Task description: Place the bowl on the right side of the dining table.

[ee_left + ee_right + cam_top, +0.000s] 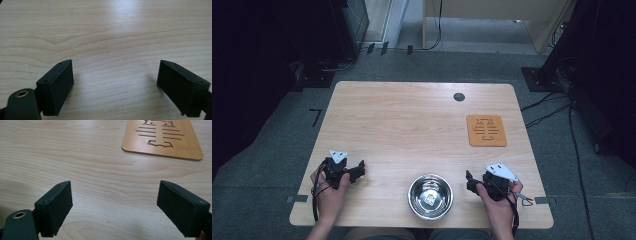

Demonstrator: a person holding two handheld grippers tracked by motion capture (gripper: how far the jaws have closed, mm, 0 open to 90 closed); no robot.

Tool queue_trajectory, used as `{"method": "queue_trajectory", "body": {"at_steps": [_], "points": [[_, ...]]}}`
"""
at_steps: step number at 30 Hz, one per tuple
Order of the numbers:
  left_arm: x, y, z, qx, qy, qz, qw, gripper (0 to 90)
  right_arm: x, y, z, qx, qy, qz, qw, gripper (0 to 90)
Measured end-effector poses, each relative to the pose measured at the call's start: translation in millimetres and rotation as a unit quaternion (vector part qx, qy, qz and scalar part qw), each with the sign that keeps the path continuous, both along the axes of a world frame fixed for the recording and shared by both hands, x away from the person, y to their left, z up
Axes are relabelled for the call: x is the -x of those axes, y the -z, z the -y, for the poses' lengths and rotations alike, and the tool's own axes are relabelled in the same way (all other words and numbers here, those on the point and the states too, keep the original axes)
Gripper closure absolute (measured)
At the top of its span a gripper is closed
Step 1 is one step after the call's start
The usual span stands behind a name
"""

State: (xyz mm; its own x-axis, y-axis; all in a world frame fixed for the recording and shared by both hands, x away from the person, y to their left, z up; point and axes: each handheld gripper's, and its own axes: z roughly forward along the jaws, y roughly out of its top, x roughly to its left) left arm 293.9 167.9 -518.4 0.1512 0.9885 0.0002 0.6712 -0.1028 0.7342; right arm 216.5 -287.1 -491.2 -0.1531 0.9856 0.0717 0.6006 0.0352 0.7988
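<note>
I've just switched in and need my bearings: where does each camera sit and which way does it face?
High view: above the person's side, looking forward and down on the table; both forearms enter from the bottom, left gripper and right gripper flanking the bowl.
Left gripper view: rides the left gripper, looking low along its open jaws over bare wood.
Right gripper view: rides the right gripper, looking along its open jaws toward the mat.
Shared: the high and right gripper views both show the mat; all show the table.
</note>
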Motion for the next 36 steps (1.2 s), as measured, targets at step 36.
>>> {"method": "queue_trajectory", "body": {"at_steps": [36], "points": [[0.0,0.0,0.0,0.0,0.0,0.0,1.0,13.5,4.2,0.1,-19.3,-0.023,-0.036,0.0,0.9991,12.8]]}}
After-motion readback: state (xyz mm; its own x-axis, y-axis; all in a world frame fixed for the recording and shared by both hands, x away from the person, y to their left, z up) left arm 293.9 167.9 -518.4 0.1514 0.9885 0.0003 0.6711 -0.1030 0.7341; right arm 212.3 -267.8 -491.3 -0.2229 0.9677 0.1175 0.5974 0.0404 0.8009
